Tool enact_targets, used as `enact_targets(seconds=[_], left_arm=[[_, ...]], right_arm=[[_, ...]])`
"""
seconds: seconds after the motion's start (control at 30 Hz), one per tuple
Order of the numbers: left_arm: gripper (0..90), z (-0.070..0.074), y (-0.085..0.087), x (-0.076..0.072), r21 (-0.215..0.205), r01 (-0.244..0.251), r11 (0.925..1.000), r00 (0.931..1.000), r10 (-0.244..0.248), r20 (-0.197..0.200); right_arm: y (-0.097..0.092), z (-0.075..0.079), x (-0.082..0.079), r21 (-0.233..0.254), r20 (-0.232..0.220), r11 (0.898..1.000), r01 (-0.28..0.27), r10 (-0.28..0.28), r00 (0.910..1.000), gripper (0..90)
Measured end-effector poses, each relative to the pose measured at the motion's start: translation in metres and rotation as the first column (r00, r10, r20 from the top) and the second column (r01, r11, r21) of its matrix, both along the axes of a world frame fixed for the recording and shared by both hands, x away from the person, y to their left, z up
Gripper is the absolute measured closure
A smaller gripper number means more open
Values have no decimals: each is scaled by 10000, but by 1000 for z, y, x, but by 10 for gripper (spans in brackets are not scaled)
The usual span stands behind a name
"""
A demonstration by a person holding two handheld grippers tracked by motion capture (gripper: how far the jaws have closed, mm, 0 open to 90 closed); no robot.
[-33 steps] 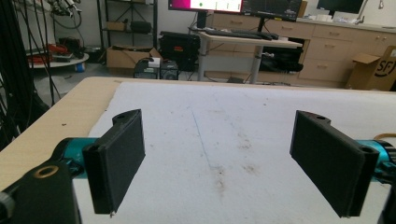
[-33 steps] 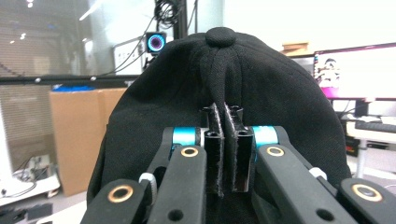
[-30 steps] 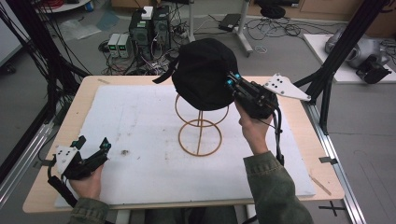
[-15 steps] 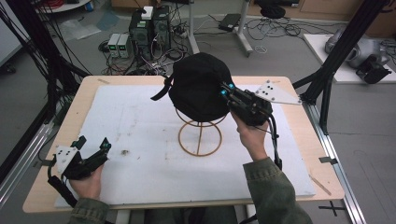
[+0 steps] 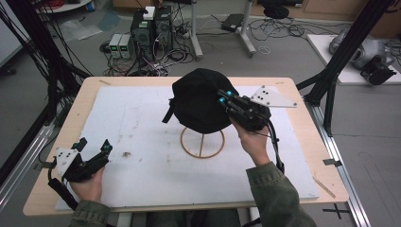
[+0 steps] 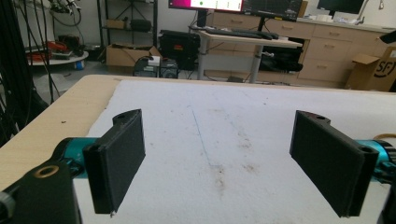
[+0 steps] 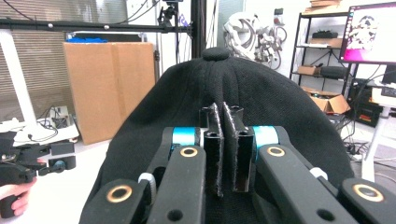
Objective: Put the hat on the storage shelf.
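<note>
Above the centre of the white-padded table (image 5: 142,127), the right gripper (image 5: 222,97) clamps a fold of the black cap (image 5: 196,101) over the wire stand (image 5: 202,142). Its own view shows the crown button at 12 o'clock. At 8 o'clock, the left gripper (image 5: 93,147) rests, jaws apart.

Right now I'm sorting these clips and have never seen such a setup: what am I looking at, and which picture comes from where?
A person at a table holds a hand-operated two-jaw gripper in each hand. One camera looks down from above; the other two ride on the grippers, looking along their black jaws. On the table's white mat stands a wire stand. The right gripper is shut on the fabric of a black cap above that stand. The left gripper rests open near the mat's edge, nothing between its jaws.
</note>
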State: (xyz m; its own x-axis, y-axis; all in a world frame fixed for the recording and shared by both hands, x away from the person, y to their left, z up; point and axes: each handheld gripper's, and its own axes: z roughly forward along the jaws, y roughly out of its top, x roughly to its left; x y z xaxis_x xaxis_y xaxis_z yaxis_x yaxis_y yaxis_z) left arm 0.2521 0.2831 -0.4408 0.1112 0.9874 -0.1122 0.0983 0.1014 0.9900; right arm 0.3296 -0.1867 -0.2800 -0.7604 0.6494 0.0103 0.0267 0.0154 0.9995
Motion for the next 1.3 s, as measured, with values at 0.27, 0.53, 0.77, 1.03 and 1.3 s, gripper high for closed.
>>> enact_targets(seconds=[0.27,0.53,0.77,1.03,1.3], left_arm=[[183,0,1,0,-26,13,10000,10000,-13,-41],[183,0,0,0,-26,16,10000,10000,-16,-54],[183,0,1,0,-48,21,10000,10000,-21,-36],[183,0,1,0,-51,9,10000,10000,-10,-26],[182,0,1,0,-62,1,10000,10000,-1,-22]], right_arm=[[-4,-10,-1,219,-240,9997,95,-90,9997,860],[-2,-14,-1,99,-478,9998,-150,155,9987,786],[0,-17,1,86,-872,10000,-22,29,9962,691],[-4,-17,2,303,-1092,9994,191,-157,9939,510],[-8,-19,2,406,-1154,9961,787,-735,9906,316]])
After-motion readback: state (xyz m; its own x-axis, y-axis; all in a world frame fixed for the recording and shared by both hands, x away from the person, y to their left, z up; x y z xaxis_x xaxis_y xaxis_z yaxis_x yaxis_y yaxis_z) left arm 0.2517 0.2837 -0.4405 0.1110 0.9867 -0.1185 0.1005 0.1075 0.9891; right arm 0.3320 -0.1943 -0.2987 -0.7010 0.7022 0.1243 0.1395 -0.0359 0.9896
